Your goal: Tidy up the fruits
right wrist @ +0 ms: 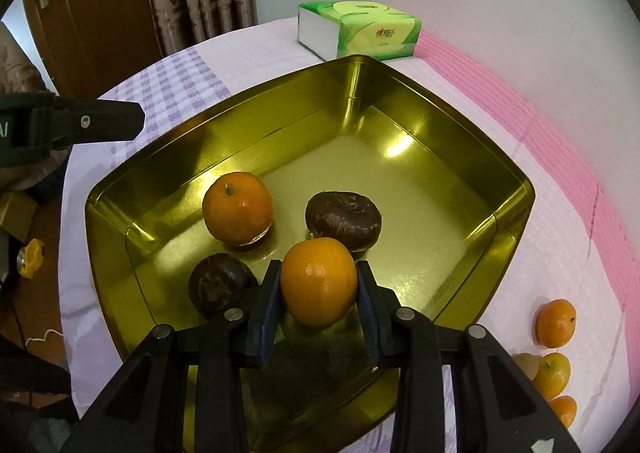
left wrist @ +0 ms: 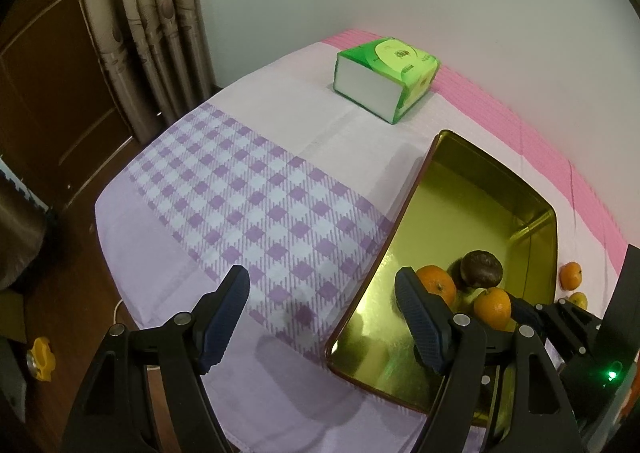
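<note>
Right gripper [right wrist: 318, 285] has its blue-padded fingers clamped on an orange [right wrist: 319, 280], held just above the floor of the gold tin tray [right wrist: 516, 189], near its front. Beyond it in the tray sit another orange [right wrist: 238, 207] to the left and two dark brown fruits, one [right wrist: 343, 218] right behind the held orange, the other [right wrist: 220, 283] close to the left finger. Only the right wrist view shows this second dark fruit, and it also shows three small oranges [right wrist: 555, 323] lying on the cloth to the right of the tray.

Left gripper [left wrist: 322, 323] hangs with its jaws wide apart and nothing between them, straddling the tray's left rim [left wrist: 394, 229]; one finger is over the purple-checked tablecloth [left wrist: 256, 197], the other over the tray. Its view alone shows the cloth's full checked panel. Farthest back, by the wall, lies a green tissue pack [left wrist: 386, 79], with curtains [left wrist: 140, 25] and a wooden door [left wrist: 44, 93] beyond the table's left side.
</note>
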Available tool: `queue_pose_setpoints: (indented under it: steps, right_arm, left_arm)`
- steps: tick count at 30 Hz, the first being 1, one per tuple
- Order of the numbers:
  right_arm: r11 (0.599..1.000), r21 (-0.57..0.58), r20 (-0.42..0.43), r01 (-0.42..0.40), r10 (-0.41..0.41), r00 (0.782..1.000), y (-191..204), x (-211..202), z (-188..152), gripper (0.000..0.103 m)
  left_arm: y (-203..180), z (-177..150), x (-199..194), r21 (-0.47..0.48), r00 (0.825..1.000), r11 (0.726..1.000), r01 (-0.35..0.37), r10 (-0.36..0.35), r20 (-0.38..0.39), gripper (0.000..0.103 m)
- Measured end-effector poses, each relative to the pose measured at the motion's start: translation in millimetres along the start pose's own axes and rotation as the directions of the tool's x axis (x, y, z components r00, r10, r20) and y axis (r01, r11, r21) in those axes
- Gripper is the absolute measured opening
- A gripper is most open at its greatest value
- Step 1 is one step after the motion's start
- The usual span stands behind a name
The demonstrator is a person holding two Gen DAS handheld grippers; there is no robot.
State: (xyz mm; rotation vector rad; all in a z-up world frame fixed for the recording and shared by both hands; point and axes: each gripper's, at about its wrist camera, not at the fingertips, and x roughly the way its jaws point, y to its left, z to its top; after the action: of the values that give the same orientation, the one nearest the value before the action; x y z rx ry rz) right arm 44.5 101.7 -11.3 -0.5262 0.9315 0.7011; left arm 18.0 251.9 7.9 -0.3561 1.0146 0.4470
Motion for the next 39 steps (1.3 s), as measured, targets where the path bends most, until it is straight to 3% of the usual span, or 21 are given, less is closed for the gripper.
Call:
queue_pose_setpoints:
  steps: [8,16,21,30,35,39]
  right_arm:
    - [1.0,0.017,0.026,-0.019,0.019,0.999,-1.7,-9.3,-0.2,0.034]
    - [0.995,0.081,0.123,-0.056,0.045,0.991,-15.0,-54.3,-7.4,0.035]
    - [0.989,0.149,0.155,-0.017,-0.007,0.988,-46.1,-83.6,-28.0,0.036]
    - [0.935,0.328,0.104,0.137,-0.179,0.978,-131.1,-109.3,-88.4,0.036]
    - [0.896,0.404,0.052,0.183,-0.222,0.974,-162.6,-107.9,-121.7,0.036]
    - [0.878,0.444,0.026,0.178,-0.211,0.977,-175.8,-100.3,-140.3,0.036]
  left_arm:
    - [-1.9,-0.8,0.2,0.012,1.0,1.0,0.001,-0.001,0.003,0.076]
    - [-11.8,-2.5,-2.2,0.062,1.0,0.998,0.009,-0.01,0.018,0.076]
    - [-18.7,-4.6,-4.1,0.093,1.0,0.996,0.012,-0.015,0.024,0.076]
    - [-29.7,-8.9,-6.9,0.142,0.999,0.99,0.009,-0.014,0.035,0.076]
    - [-34.6,-11.5,-10.1,0.154,0.999,0.988,0.021,-0.028,0.041,0.076]
    - [-41.3,-13.5,-12.6,0.183,0.998,0.983,0.036,-0.046,0.049,0.076]
